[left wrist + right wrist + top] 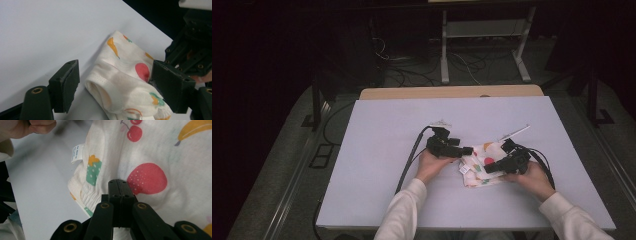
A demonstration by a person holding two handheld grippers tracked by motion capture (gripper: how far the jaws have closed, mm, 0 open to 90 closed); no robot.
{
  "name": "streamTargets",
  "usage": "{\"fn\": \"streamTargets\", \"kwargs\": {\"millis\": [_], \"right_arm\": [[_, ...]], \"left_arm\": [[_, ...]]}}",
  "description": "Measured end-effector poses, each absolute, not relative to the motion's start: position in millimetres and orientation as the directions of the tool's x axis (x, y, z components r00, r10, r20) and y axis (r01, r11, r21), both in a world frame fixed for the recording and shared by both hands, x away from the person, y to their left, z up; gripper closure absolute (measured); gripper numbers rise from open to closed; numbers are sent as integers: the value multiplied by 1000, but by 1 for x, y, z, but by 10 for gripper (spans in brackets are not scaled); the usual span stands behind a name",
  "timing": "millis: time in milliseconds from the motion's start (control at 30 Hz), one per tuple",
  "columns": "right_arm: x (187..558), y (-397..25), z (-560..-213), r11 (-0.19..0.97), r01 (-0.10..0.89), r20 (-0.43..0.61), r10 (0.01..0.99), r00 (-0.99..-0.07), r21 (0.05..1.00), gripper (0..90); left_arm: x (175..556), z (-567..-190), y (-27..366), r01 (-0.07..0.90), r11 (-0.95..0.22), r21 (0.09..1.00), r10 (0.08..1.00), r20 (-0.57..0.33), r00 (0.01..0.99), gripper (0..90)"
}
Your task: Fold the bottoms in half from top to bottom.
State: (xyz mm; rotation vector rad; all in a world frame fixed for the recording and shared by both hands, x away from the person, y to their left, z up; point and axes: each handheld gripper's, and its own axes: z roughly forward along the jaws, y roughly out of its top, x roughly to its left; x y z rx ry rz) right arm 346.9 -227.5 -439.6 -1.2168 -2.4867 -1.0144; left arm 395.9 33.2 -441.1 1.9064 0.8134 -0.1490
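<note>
White table (377, 150) | one fruit-print cloth (482, 167) | left claw (115, 82) wide open – astride it | right claw (120, 187) closed, empty

Covering most of the wooden table (452, 92): a white sheet (382, 150). Beyond the far edge, on the dark floor: a white metal frame (484, 30) and tangled cables (412, 67). At far left: a black stand (316, 102).

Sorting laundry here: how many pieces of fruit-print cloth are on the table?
1: the cloth lies bunched between the left tongs and right tongs; more could be folded inside.
</note>
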Motion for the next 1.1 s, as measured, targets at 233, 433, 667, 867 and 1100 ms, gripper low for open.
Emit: {"fn": "streamTargets", "kwargs": {"millis": [233,433,667,867,1100], "right_arm": [[334,-233,-447,371,736,433,625,-649,567,887],[328,-234,-448,365,715,425,612,-667,596,812],[326,-242,-437,342,669,377,619,-689,660,554],[332,-252,-424,308,645,374,611,-698,699,278],[342,-262,-412,271,629,371,616,-695,729,85]], "left_arm": [[399,-444,33,615,-243,750,494,-450,744,142],[401,-444,31,621,-247,744,503,-449,738,106],[403,-441,29,614,-264,744,499,-440,747,39],[405,-439,28,615,-283,736,497,-436,750,0],[407,-430,25,603,-294,742,486,-427,763,0]]}}
